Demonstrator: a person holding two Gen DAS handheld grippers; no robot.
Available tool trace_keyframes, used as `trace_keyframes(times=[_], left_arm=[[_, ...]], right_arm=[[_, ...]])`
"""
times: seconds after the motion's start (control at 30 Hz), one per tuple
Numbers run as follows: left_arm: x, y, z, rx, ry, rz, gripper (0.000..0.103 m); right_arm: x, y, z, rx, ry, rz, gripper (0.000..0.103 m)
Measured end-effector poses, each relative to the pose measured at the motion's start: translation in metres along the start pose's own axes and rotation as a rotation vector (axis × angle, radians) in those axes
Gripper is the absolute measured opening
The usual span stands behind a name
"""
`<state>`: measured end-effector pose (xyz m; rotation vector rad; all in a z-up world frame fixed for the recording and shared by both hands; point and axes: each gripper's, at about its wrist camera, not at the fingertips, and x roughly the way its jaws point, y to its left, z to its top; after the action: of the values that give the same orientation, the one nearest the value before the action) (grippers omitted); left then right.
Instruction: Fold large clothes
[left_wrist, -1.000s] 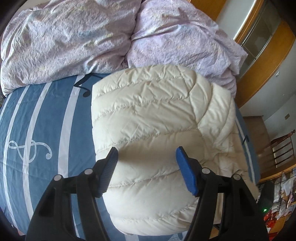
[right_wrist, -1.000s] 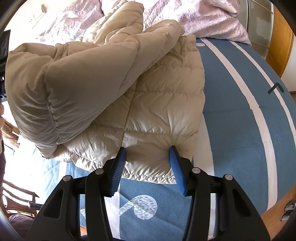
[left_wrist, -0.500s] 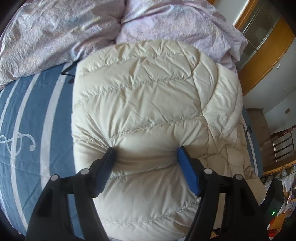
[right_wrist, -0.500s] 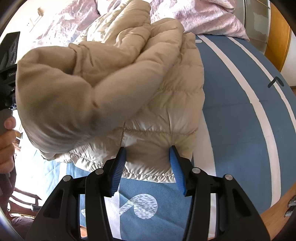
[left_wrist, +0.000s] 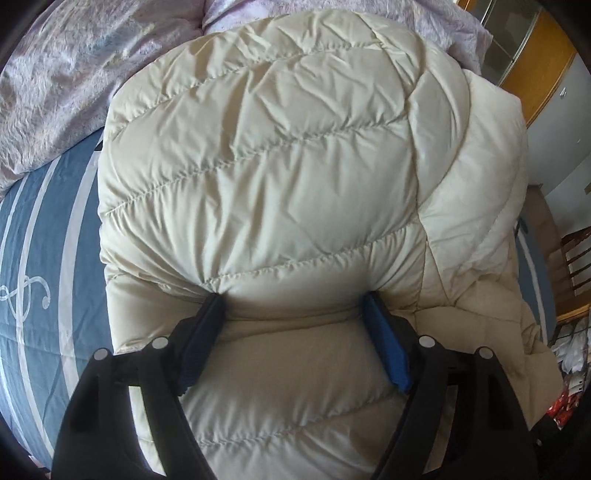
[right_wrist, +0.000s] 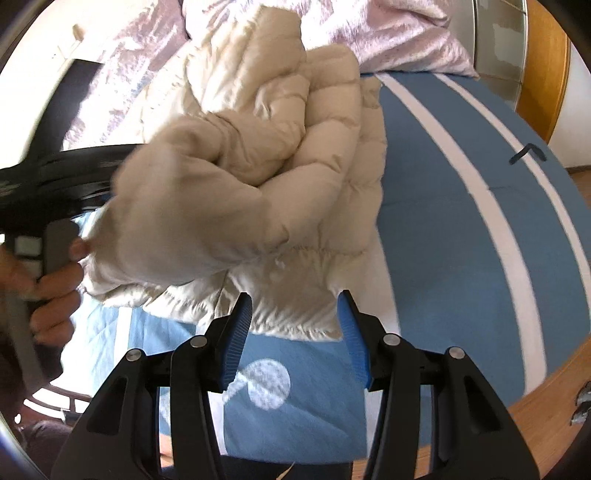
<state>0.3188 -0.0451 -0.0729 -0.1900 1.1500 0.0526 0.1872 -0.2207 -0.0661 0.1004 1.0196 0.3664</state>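
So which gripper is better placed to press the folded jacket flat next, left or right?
Left, probably. The left gripper is already pushed into the top of the cream puffer jacket, jaws open. The right gripper sits only at the hem, over the blue bedspread.

Your puffer jacket (left_wrist: 280, 177) lies on the bed (left_wrist: 48, 229), with the rumpled duvet (left_wrist: 51, 74) heaped behind it at the far end. From your left wrist camera, the left hand-held gripper (left_wrist: 293, 310) sits over the jacket's near part, its fingers pressed into the padding on either side of a raised fold; bare bed lies to its left and a chair (left_wrist: 576, 258) stands off the bed to the right. From your right wrist camera, the right hand-held gripper (right_wrist: 295, 306) straddles the jacket's near hem (right_wrist: 295, 321). A bunched part of the jacket is raised at left, beside your left hand (right_wrist: 51, 284). Bare bed stretches to the right.
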Motion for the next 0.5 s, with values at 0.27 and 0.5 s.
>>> trace_keyframes(times=[0.27,0.5], left_arm=[[-0.041,0.023,0.007,-0.007,-0.068,-0.056,0.076],[-0.052,0.056,0.026,-0.044,-0.118,0.023,0.076]], right_arm=[[-0.055,0.012,0.015,-0.037,-0.091,0.090,0.050],[-0.075,0.022,0.057,-0.060,-0.171,0.131,0.050]])
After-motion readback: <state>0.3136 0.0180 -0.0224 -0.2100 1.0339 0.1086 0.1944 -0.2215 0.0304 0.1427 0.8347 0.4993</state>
